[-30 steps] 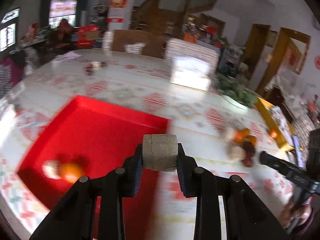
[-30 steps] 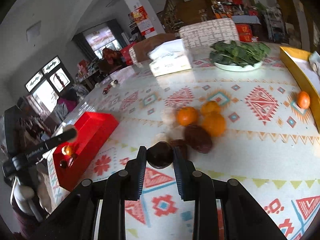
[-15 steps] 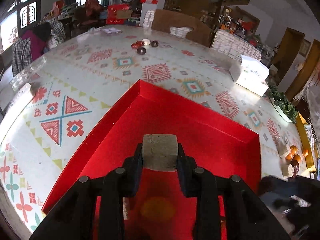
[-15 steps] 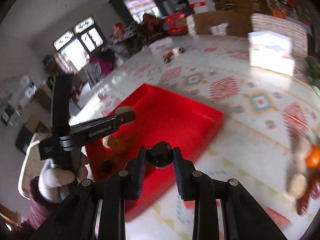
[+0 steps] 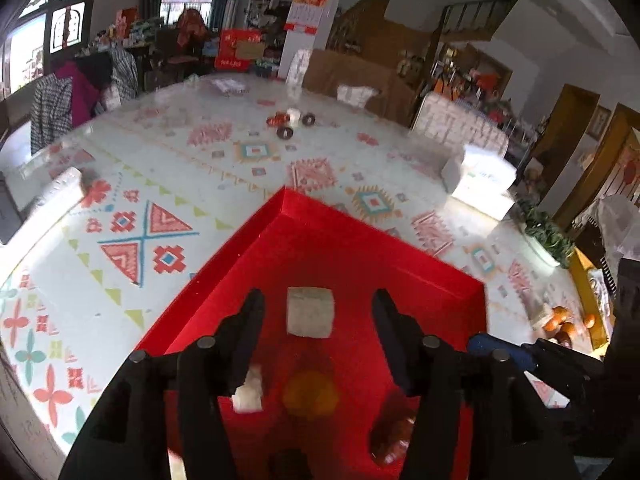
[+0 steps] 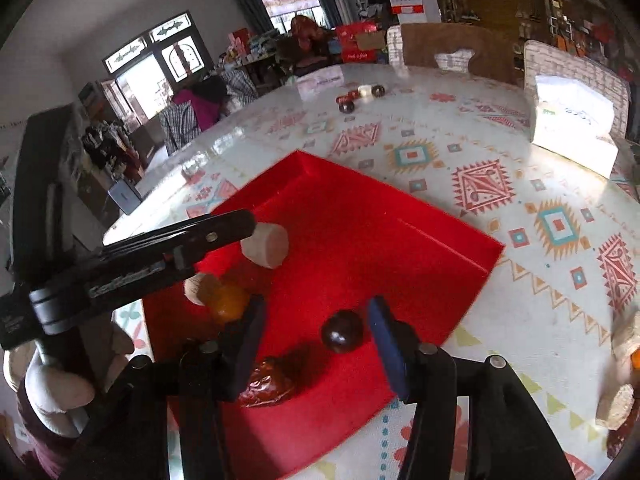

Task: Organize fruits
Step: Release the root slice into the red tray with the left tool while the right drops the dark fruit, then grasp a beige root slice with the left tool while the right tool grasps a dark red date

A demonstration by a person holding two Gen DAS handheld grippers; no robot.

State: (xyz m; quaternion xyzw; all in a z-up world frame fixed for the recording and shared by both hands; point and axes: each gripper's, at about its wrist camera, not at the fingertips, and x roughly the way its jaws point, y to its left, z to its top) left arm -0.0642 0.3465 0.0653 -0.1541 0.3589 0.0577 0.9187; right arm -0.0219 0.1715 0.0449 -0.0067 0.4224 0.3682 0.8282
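A red tray (image 5: 360, 248) (image 6: 440, 232) lies on the patterned table. My left gripper (image 5: 318, 300) hangs over it with its jaws opening. A beige cork-like piece (image 5: 310, 312) (image 6: 266, 246) sits loose between them, untouched by the pads. My right gripper (image 6: 316, 308) is also over the tray, jaws opening, and a dark round fruit (image 6: 342, 336) lies free between its fingers. An orange (image 6: 228, 300), another beige piece (image 6: 196, 288) and a wrinkled red date (image 6: 272, 380) rest in the tray. The left gripper's fingers (image 6: 224, 228) reach in from the left.
Loose fruit (image 5: 560, 320) (image 6: 624, 336) lies on the table to the right of the tray. Beyond it are a yellow tray (image 5: 588, 292), a plate of greens (image 5: 548, 236) and a white tissue box (image 6: 572, 128). Small dark and red items (image 6: 360, 96) sit far back. A gloved hand (image 6: 52, 392) holds the left gripper.
Both grippers swung from the fruit pile to above the red tray. The left jaws opened off the beige piece; the right jaws opened off the dark fruit, which dropped lower.
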